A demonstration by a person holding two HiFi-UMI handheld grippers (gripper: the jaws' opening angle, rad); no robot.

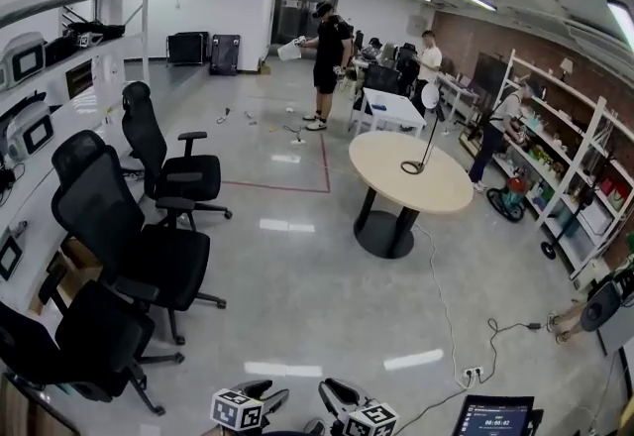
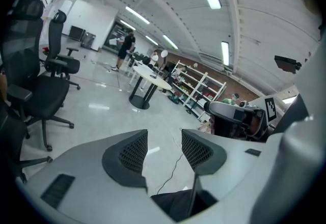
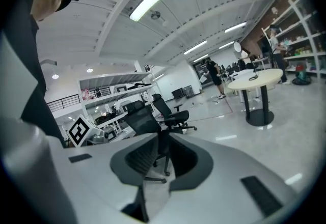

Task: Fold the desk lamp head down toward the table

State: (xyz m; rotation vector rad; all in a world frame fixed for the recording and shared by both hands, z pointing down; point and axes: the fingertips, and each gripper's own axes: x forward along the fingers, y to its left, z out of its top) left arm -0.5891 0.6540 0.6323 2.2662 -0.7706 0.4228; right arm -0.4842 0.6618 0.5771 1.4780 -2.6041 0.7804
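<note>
Closest to us are the left gripper (image 1: 260,396) and right gripper (image 1: 342,399), both low at the bottom edge of the head view with the marker cubes facing up. In its own view the left one has its jaws moderately apart, with nothing but floor and a cable showing through the gap. The right one's jaws sit a bit narrower, also empty, with only a distant office chair (image 3: 162,111) lined up behind the gap.

We haven't started on the lamp. The desk lamp (image 1: 430,95) is well ahead of both grippers and off to the right, standing upright on the round table (image 1: 391,176). A row of black chairs runs along the left side.

As for how it'll handle, we reckon it's light. It has a skinny stem, a small disc head and an open ring base, so it'll probably tip or skate on that smooth tabletop if we just shove the top. We can't tell from here whether the joint is a hinge or a bendy neck. Our plan is for one gripper to pin the stem low near the base. The other would take the head by its rim or right behind it and ease it down slowly.
</note>
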